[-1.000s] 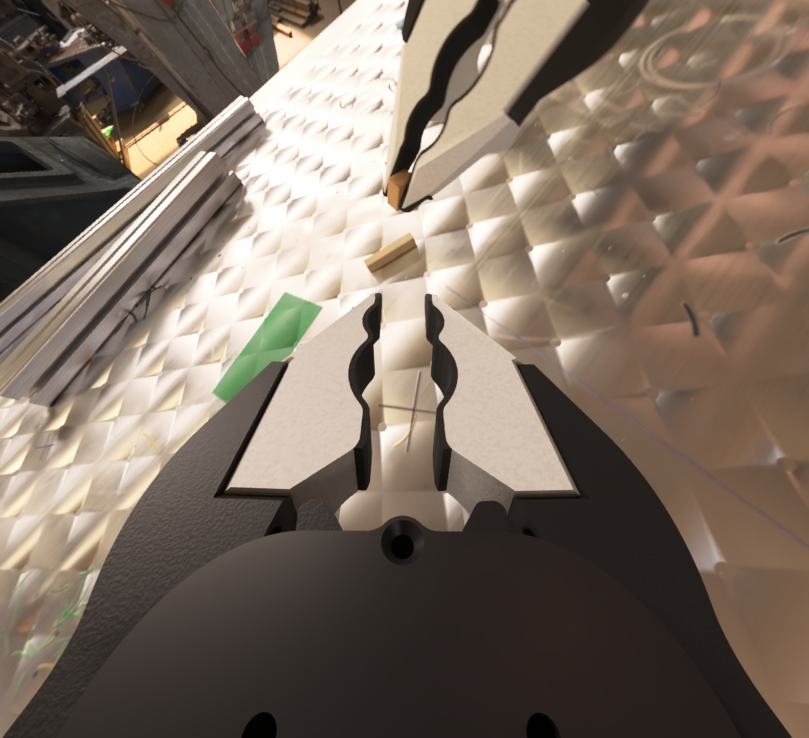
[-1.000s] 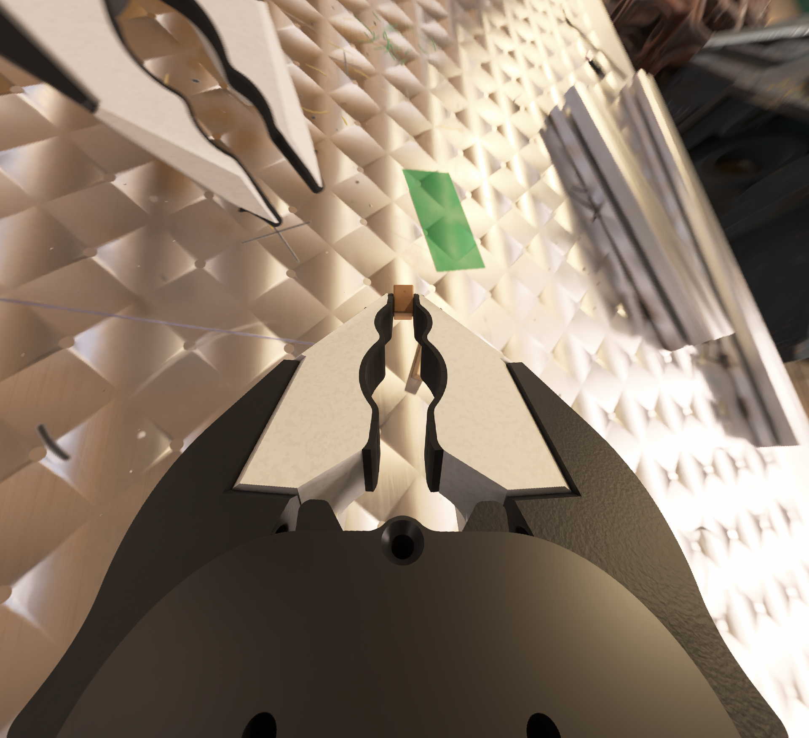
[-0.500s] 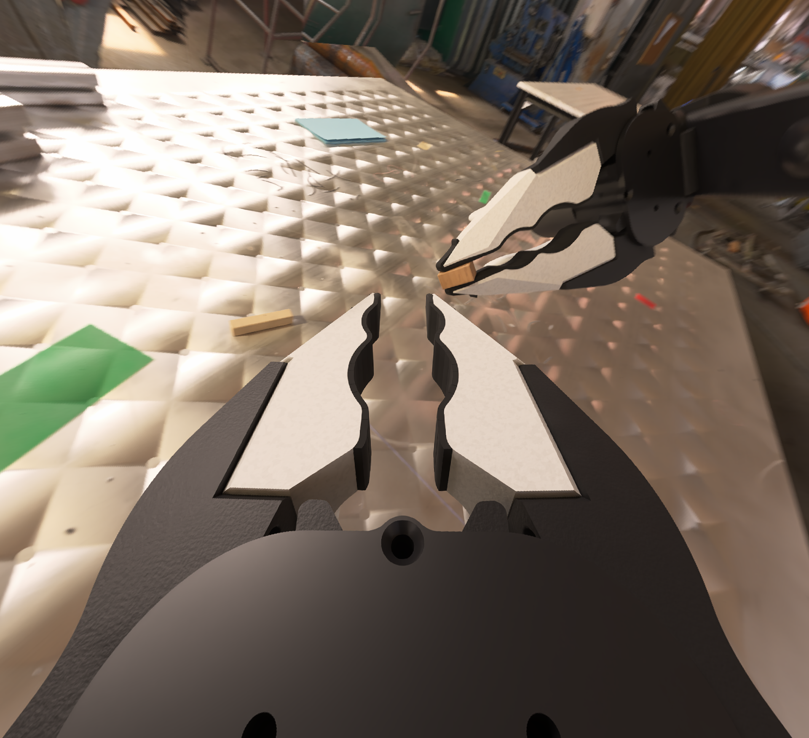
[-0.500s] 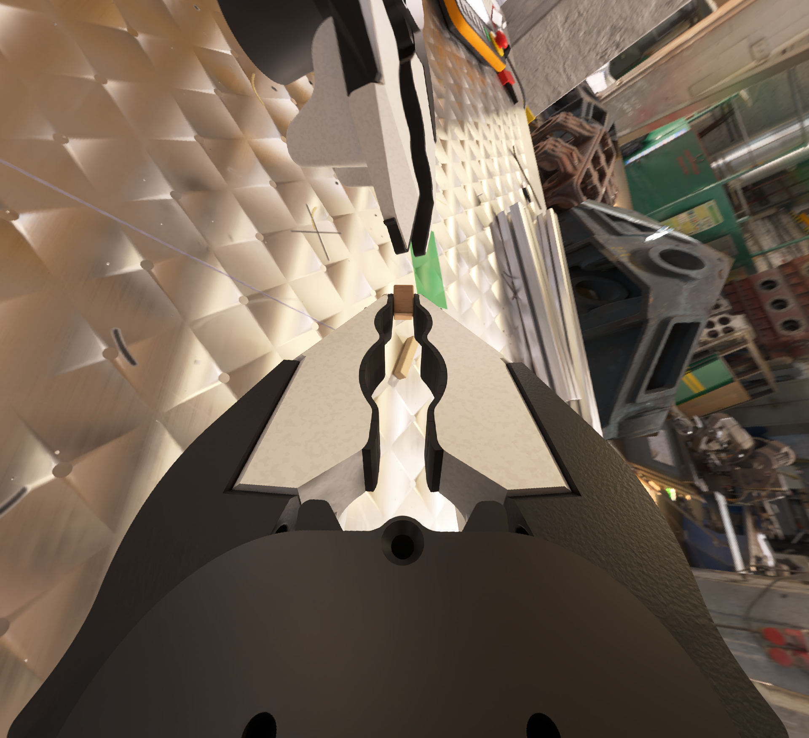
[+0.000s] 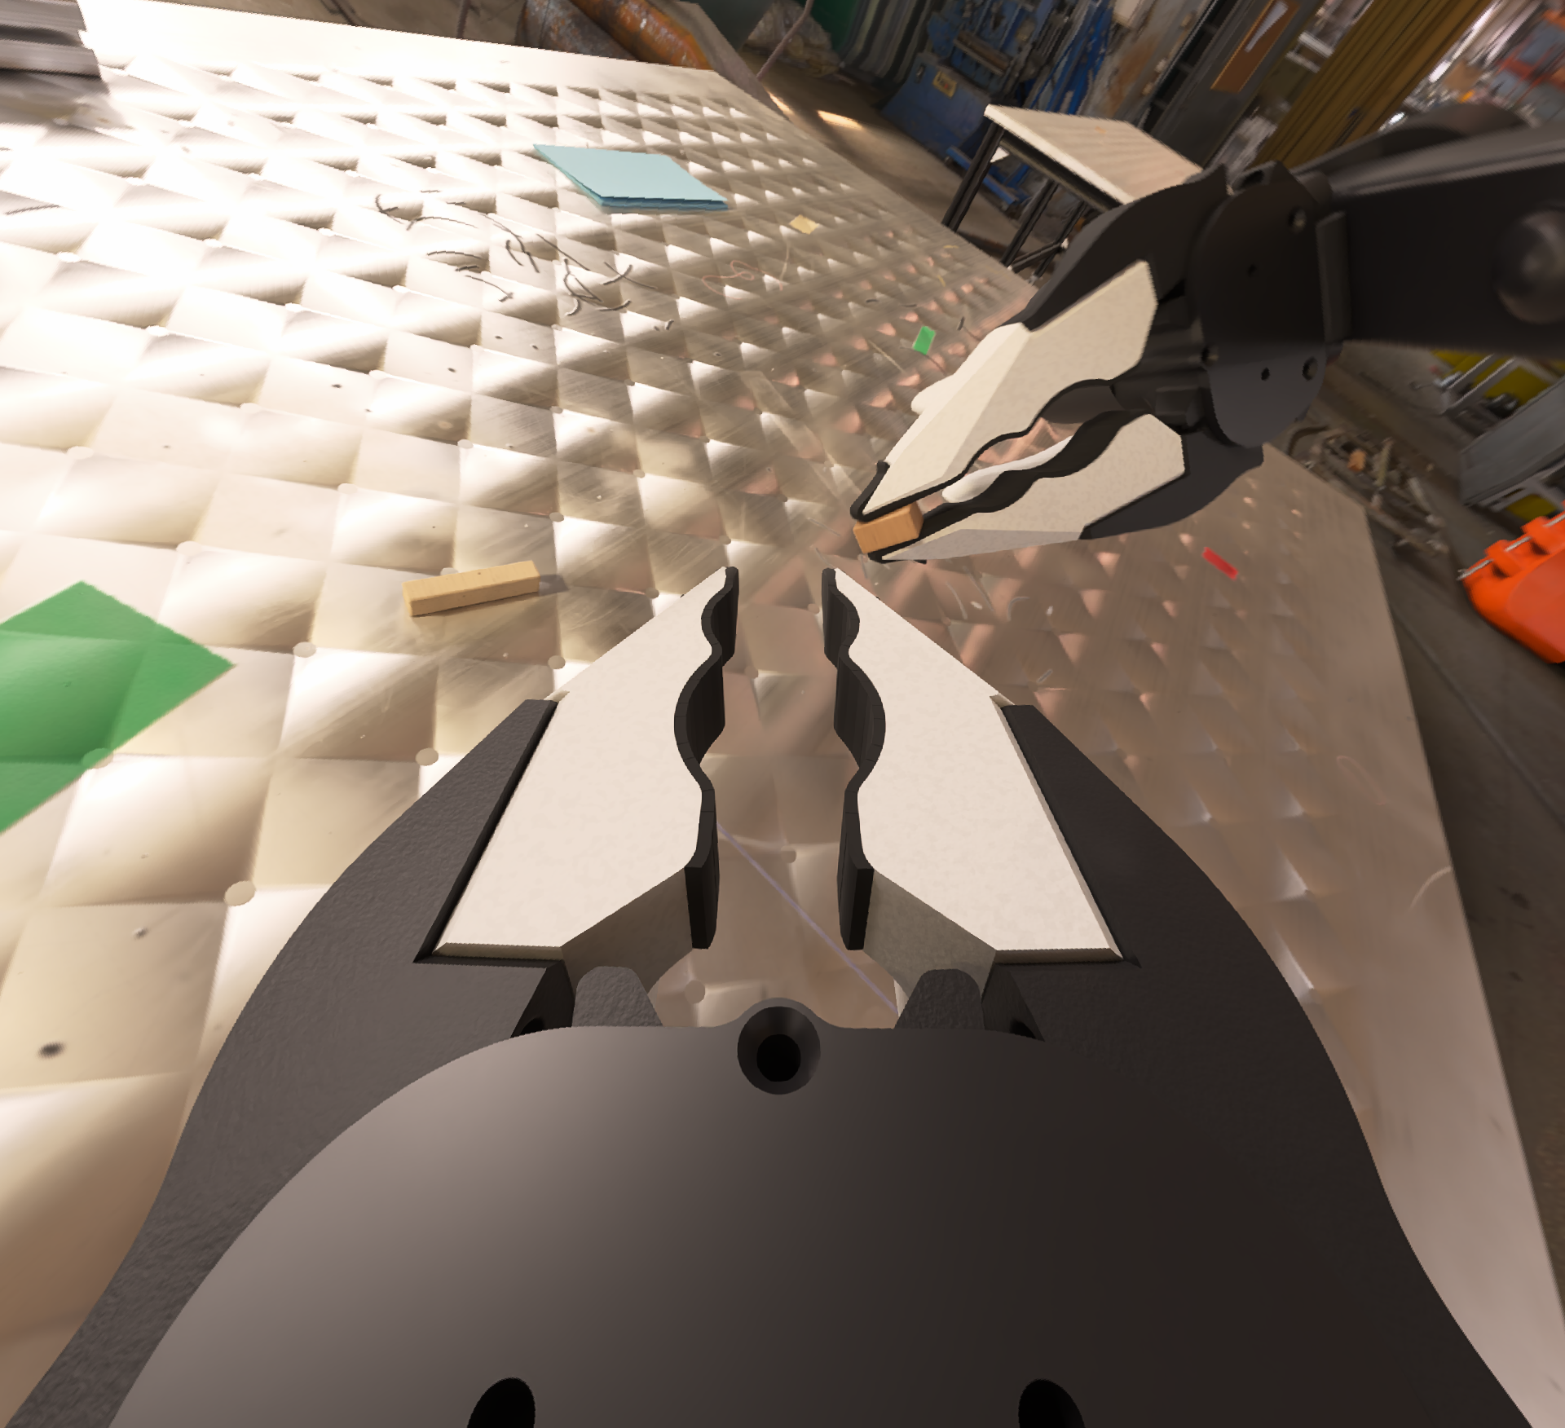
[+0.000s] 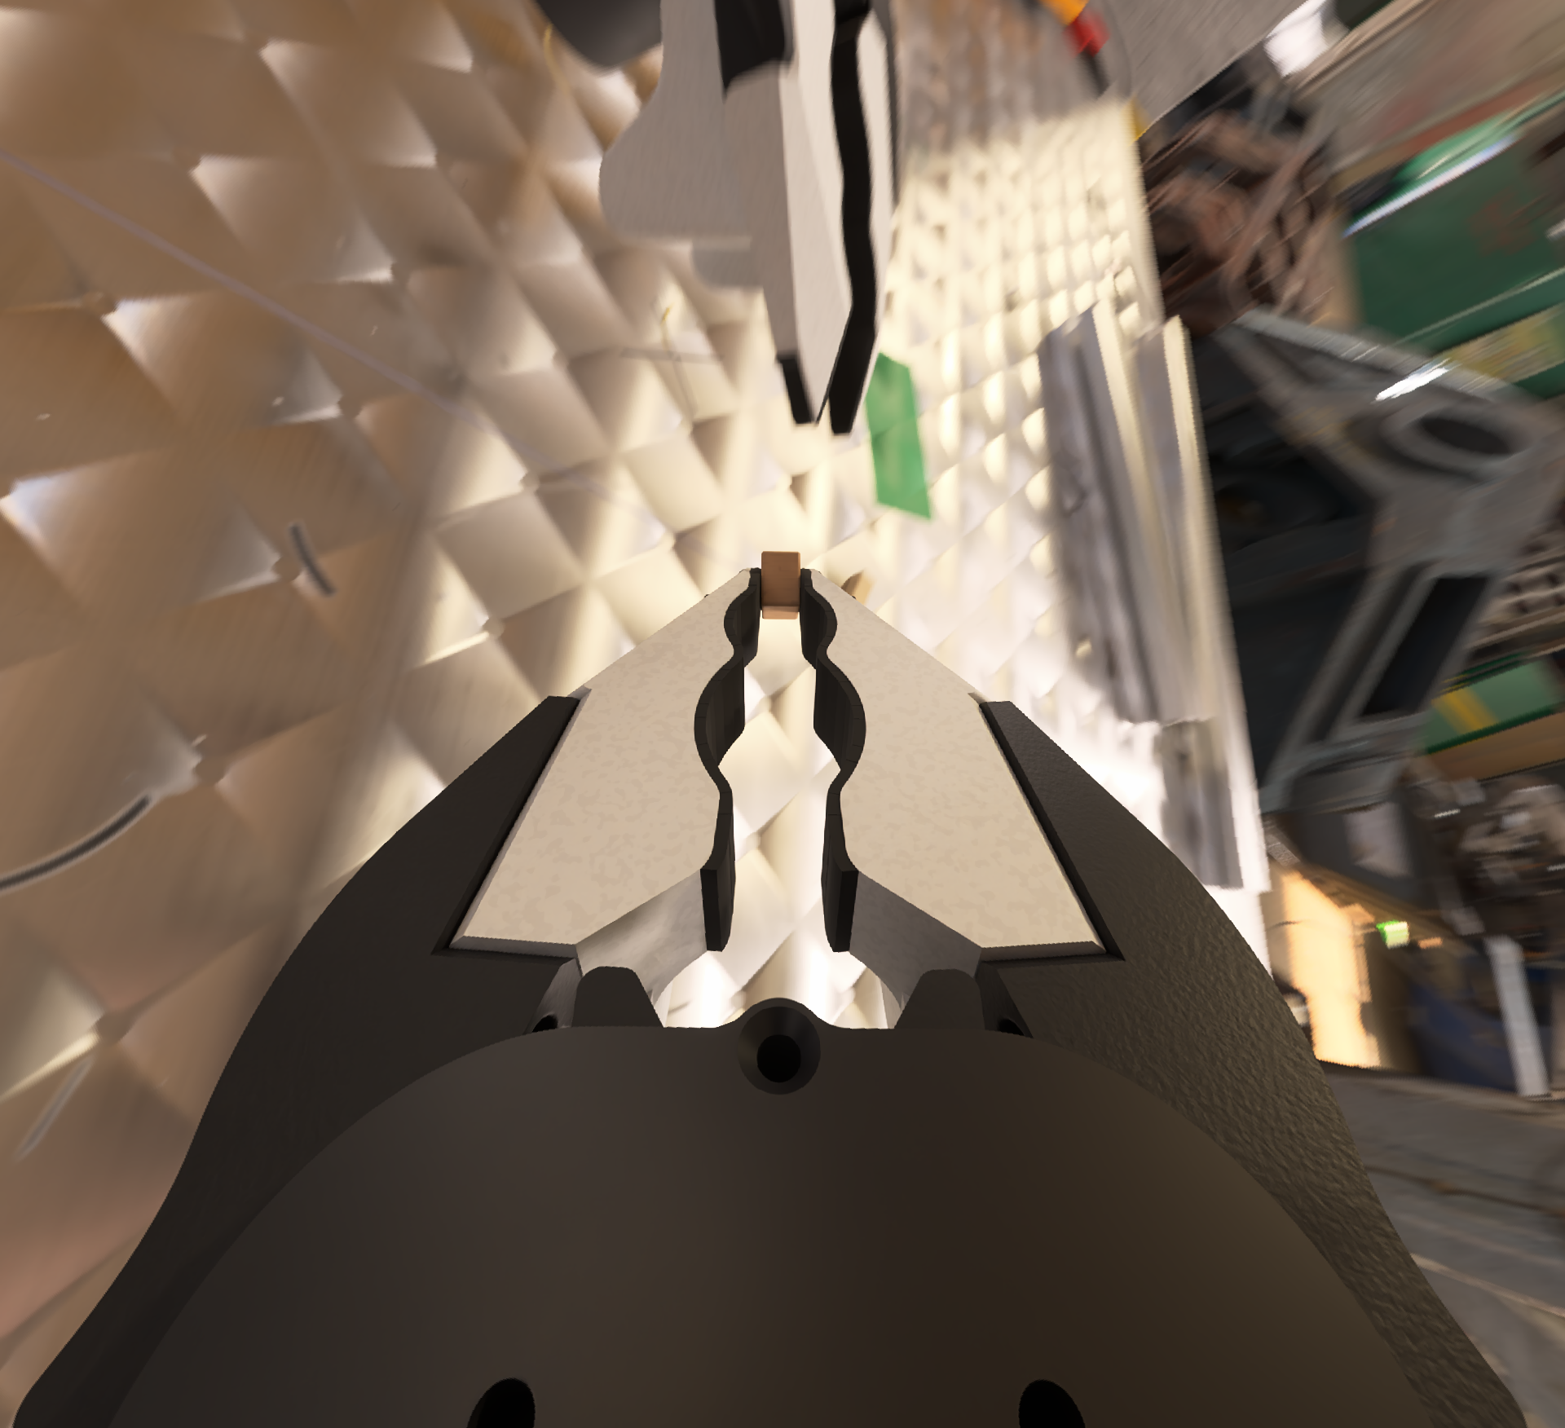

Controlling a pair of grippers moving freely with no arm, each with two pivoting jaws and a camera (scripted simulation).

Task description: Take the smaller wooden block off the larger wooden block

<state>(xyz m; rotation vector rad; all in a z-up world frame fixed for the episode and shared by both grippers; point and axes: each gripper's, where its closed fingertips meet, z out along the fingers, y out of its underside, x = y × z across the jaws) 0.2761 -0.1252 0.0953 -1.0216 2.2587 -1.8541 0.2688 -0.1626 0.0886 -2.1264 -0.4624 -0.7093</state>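
The larger wooden block [image 5: 471, 587], a pale flat bar, lies alone on the embossed metal table [image 5: 254, 388], left of and beyond my left gripper. The smaller wooden block [image 5: 886, 529], darker brown, is pinched at the tips of my right gripper [image 5: 868, 532], held just above the table to the right of the larger block. In the right wrist view the small block [image 6: 779, 583] sits between the tips of the right gripper [image 6: 779, 590]; a sliver of the larger block [image 6: 858, 585] shows past the right fingertip. My left gripper [image 5: 777, 583] is open and empty.
A green sheet [image 5: 76, 693] lies at the left, and a light blue pad [image 5: 631, 178] with dark wire scraps [image 5: 542, 269] lies farther back. Stacked grey metal bars [image 6: 1118, 540] lie along one table edge. An orange case [image 5: 1520, 591] sits on the floor beyond the right edge.
My right gripper has carried the small block up and away from the larger block, swinging round. My left gripper has turned from looking down to a low, level view and stayed open.
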